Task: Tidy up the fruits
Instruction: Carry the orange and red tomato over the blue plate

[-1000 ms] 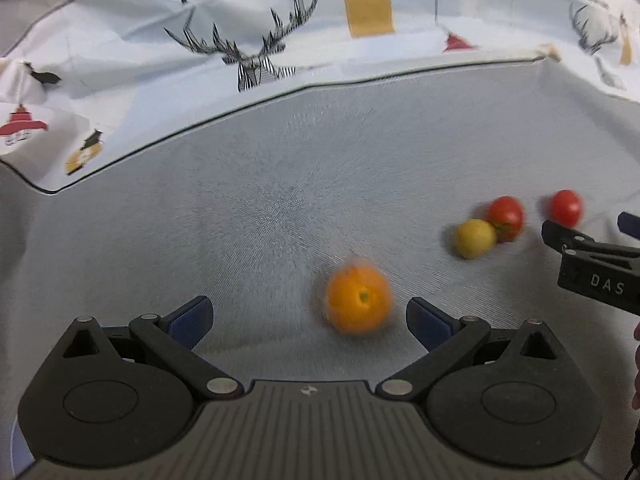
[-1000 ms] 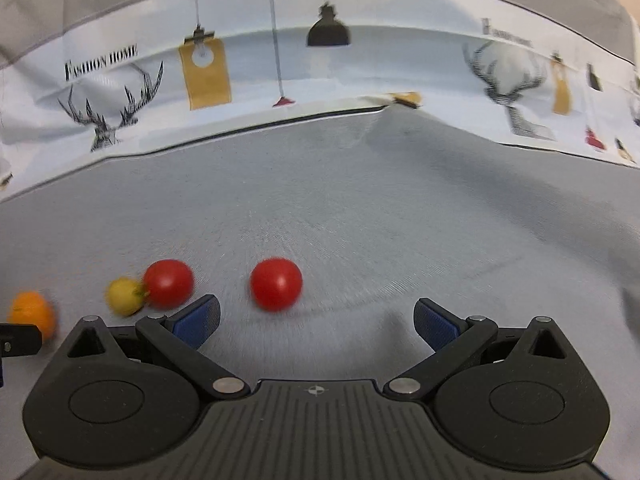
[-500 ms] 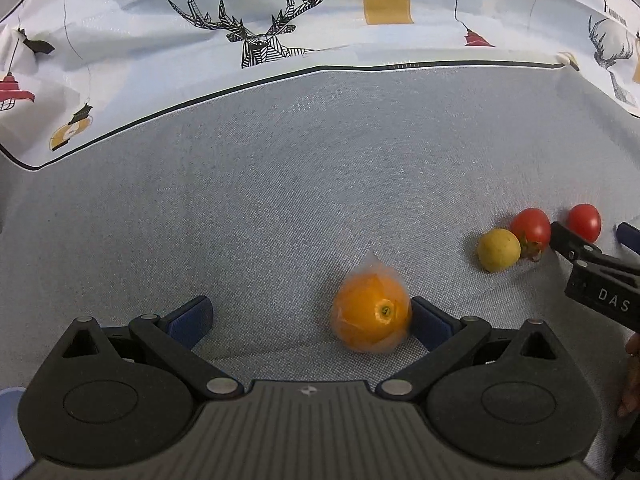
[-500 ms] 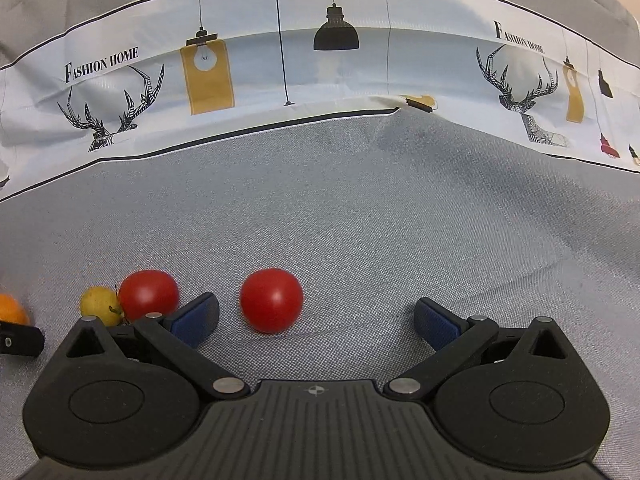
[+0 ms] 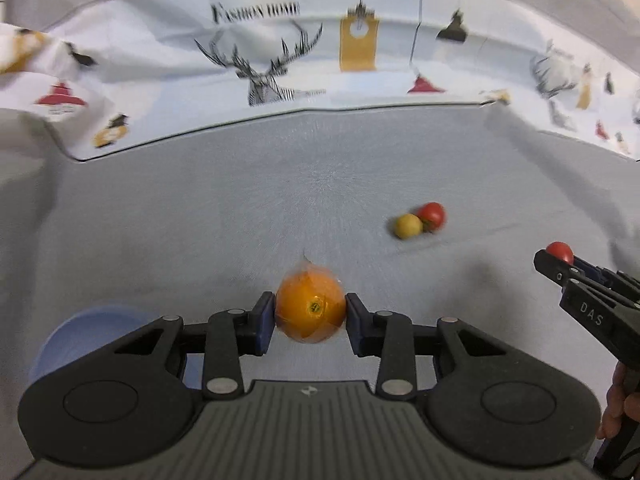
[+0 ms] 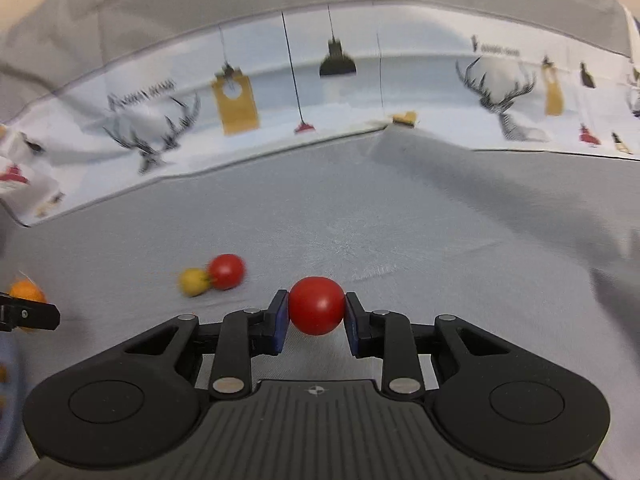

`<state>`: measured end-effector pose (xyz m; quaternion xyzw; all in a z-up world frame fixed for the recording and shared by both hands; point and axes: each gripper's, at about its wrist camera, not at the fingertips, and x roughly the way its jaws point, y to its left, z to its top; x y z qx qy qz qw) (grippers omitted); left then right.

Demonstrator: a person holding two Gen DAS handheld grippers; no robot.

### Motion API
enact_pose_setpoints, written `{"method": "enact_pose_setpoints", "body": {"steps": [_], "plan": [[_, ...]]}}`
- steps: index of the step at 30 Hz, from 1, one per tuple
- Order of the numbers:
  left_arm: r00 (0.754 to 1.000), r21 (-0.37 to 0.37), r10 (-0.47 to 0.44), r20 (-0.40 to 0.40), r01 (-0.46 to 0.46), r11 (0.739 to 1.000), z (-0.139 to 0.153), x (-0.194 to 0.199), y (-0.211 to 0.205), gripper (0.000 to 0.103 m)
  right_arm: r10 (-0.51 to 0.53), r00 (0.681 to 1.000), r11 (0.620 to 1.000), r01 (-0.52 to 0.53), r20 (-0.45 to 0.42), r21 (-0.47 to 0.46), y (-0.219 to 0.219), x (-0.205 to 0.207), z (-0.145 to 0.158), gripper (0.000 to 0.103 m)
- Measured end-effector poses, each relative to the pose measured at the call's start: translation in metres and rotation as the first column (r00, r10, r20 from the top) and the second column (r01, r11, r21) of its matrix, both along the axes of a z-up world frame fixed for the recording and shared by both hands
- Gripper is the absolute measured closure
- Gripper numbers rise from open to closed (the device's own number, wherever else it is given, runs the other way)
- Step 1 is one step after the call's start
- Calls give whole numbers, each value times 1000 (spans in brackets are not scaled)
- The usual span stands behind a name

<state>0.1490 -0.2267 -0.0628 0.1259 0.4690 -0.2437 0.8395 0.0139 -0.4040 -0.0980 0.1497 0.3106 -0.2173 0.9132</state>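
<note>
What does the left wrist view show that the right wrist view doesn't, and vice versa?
Left wrist only: the left gripper shut on the orange, a sticker on its skin, and a hand holding the right gripper. Right wrist only: the right gripper head-on, shut on a red tomato, both pads pressing on it. Shared: the yellow fruit touching the second red tomato on the grey cloth, the printed backdrop, a pale blue container.
</note>
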Motion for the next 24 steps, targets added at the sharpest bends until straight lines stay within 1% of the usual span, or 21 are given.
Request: {"method": "enact_pose_setpoints", "body": {"steps": [2,5,9,11,14,17,21,24], "plan": [[1000,-14,-1,12,1,1000,25,-25,24,62,16,999,1000,-16,30,2,19,-25,24,73],[999,-15,11,42,-11,1000,58,-68,65,62,56,995,998,-58,82,16,52,-64,59,73],[996,-2,39,86,-39,999,89,-121,119,62,151,978,987,-158,142,41,104,-109,96,73],[992,6,57,113,-58,998,100,-143,142,62,218,962,973,-228,164,45,134,-126,109,73],[987,-1,94,131,-95,996,110,-176,178,62,308,935,945,-321,177,55,173,-145,122,73],[981,-14,123,148,-122,992,114,-203,205,62,404,900,907,-417,165,51,212,-159,125,73],[977,-33,151,153,-147,989,116,-230,232,62,479,873,875,-483,98,24,249,-171,120,73],[973,-59,167,158,-160,985,119,-241,249,62,494,865,869,-494,92,-18,264,-179,128,73]]}}
